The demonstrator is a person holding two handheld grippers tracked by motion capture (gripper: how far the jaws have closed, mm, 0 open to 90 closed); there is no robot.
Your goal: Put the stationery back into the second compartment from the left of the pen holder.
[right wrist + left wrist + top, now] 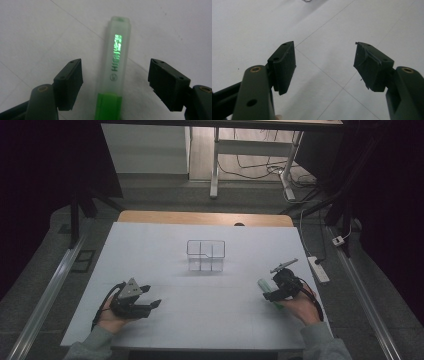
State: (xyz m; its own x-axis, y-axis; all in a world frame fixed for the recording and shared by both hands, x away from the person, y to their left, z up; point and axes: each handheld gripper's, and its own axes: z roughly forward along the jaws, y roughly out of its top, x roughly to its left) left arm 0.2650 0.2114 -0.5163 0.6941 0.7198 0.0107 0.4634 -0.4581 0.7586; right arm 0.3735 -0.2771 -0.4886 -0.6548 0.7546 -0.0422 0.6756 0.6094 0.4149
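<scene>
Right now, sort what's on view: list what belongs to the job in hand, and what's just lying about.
In the job: green highlighter, lying between the open right gripper jaws, untouched.

Lying about: clear compartment organizer mid-table; left gripper, open with nothing between its jaws; power strip off the table's right edge.

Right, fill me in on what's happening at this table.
A person sits at a white table with a black two-jaw gripper in each hand. The right gripper is lined up over a translucent green highlighter pen lying flat on the table, its jaws open on either side and not yet pressing it. The left gripper rests open over bare table with nothing between its jaws. A small clear plastic divided organiser stands further back, mid-table.
</scene>
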